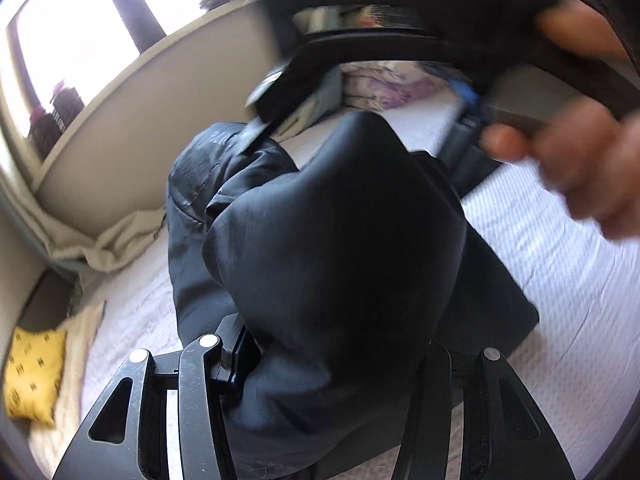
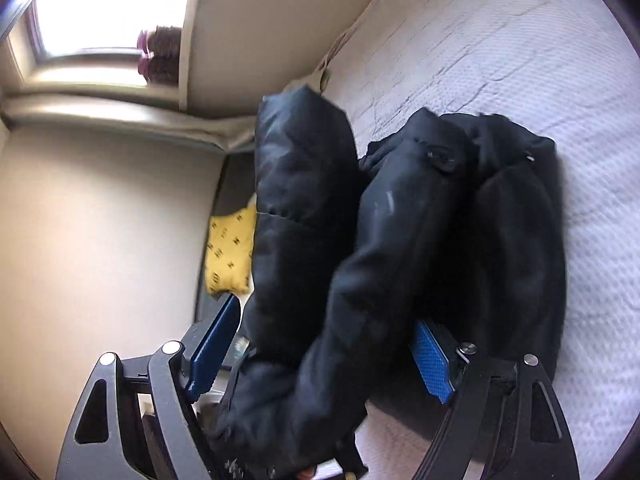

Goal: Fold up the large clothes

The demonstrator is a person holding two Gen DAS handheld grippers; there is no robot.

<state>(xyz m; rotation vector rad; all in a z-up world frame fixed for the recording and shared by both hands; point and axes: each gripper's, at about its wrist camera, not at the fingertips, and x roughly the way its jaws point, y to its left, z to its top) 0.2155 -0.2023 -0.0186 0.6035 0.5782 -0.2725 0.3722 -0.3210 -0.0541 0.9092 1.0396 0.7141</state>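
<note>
A black puffy jacket (image 1: 320, 220) lies on the white bedspread (image 1: 560, 280). In the left wrist view a thick fold of it bulges up between the jaws of my left gripper (image 1: 338, 336), which is shut on it; the blue left pad (image 1: 240, 356) presses the fabric and the right pad is hidden. My right gripper (image 1: 356, 136) hangs blurred above the jacket's far end, carried by a hand (image 1: 580, 168). In the right wrist view the right gripper (image 2: 326, 312) stands open, its blue pads (image 2: 432, 360) wide apart, with a loose roll of the jacket (image 2: 400, 220) between them.
A yellow patterned cushion (image 1: 34, 376) (image 2: 230, 252) sits by the bed's edge near the beige wall (image 2: 100, 240). Folded purple-patterned bedding (image 1: 384, 84) lies at the far end. A beige cloth (image 1: 108, 248) is bunched along the wall below a bright window (image 1: 72, 20).
</note>
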